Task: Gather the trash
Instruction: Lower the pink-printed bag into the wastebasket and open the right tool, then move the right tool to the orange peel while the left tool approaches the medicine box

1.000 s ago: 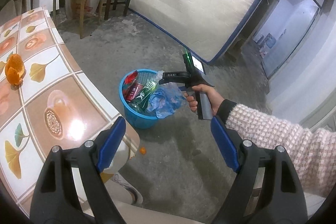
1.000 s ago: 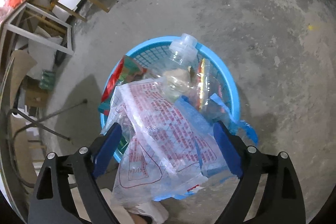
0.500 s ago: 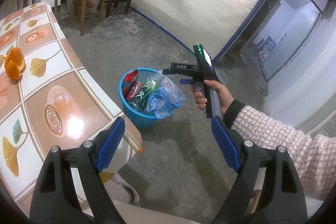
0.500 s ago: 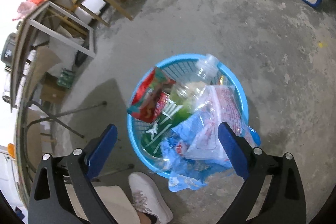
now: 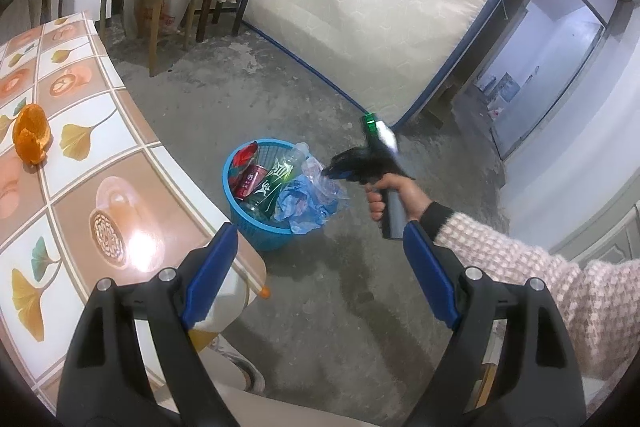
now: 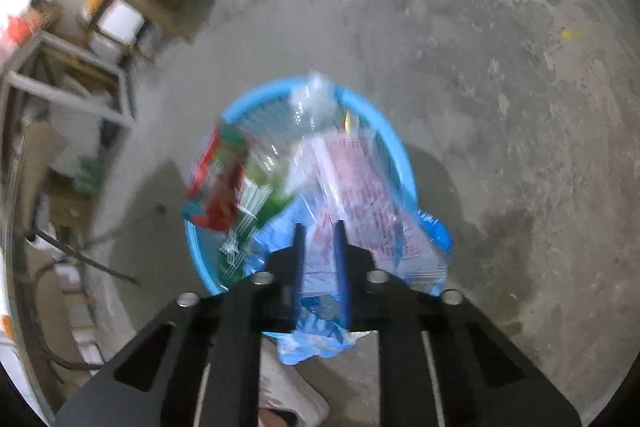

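On the left, the counter (image 5: 120,163) with its tiled leaf pattern carries an orange peel (image 5: 31,139), trash not yet collected. The left tongs (image 5: 316,275) hang released over the near counter edge, nothing between the blue pads. Right of the counter, on the concrete floor, stands the blue basket (image 5: 256,231), already heaped: a red can (image 5: 250,180), a green bottle (image 5: 276,183) and crumpled blue and clear plastic bags (image 5: 310,193) that spill over its right rim.

Further right, the right tongs (image 6: 319,247) point steeply down over the basket (image 6: 394,151). Their jaws are closing, almost together, and I judge that nothing is pinched: the printed clear bag (image 6: 352,195) appears to lie below them in the basket, though blur leaves this unsure.

The step looks like a finished drop. To do it well, lift the right tongs straight up so that the loose plastic is not dragged out, and check that the overhanging bag does not slide to the floor. Then send the free left tongs to the peel, gripping it gently by its rim, since it would crush or slip.

A second ago the right tongs stood wide apart close above the bag; half a second ago they had pulled higher, still wide. The left tongs have hardly shifted.
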A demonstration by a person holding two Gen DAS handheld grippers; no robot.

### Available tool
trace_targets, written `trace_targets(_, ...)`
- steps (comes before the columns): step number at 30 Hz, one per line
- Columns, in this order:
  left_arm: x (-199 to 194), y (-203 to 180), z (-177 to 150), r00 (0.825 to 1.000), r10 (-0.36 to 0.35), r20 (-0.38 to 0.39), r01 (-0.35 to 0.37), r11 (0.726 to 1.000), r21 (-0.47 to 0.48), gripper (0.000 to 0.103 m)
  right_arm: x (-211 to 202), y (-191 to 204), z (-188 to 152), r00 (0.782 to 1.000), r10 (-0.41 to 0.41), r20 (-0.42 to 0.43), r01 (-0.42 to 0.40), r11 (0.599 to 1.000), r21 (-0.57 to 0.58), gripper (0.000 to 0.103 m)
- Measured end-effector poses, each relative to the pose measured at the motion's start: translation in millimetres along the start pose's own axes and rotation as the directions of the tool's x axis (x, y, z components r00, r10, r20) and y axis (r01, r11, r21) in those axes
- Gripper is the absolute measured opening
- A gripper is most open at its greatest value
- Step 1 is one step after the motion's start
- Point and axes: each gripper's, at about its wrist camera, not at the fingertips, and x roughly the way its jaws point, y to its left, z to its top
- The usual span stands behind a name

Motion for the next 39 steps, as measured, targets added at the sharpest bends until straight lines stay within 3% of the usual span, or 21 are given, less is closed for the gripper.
trace_targets(5, 1.7, 1.8, 0.0, 1.000, 0.002, -0.008, -0.002, 1.000, -0.012, 0.080, 46.8, 18.7, -0.7, 0.988, -0.105, -0.109, 0.096, 0.992, -0.083, 0.005)
trace_targets(11, 4.5, 6.9, 3.8, 1.000, 0.005, -0.012, -0.005, 1.000, -0.028, 0.080, 87.9, 23.4, 3.4, 0.964, -0.177, -0.199, 0.154, 0.980, -0.122, 0.005)
trace_targets(17, 6.0, 8.8, 5.7, 1.000, 0.009, -0.019, -0.010, 0.999, -0.035, 0.080, 109.1, 18.5, 4.2, 0.952, -0.194, -0.237, 0.174, 0.979, -0.102, 0.005)
trace_targets(22, 5.6, 7.6, 6.4, 1.000, 0.008, -0.018, -0.009, 0.999, -0.035, 0.080, 94.3, 15.1, 1.3, 0.960, -0.178, -0.215, 0.159, 0.982, -0.100, 0.005)
trace_targets(28, 1.7, 4.9, 3.6, 1.000, 0.008, -0.005, -0.008, 1.000, -0.026, 0.080, 50.2, 15.1, -12.0, 0.986, -0.099, -0.137, 0.082, 0.989, -0.123, 0.008)
trace_targets(34, -16.2, 4.1, -3.9, 0.999, 0.021, 0.027, -0.021, 1.000, -0.021, 0.080, 6.4, 17.1, -23.6, 0.999, 0.001, -0.053, -0.007, 0.993, -0.119, 0.037)
trace_targets(39, -38.4, 8.9, -12.4, 0.997, 0.048, 0.059, -0.046, 0.998, -0.034, 0.080, -33.0, 19.8, -30.1, 0.992, 0.124, 0.029, -0.121, 0.988, -0.100, 0.046)
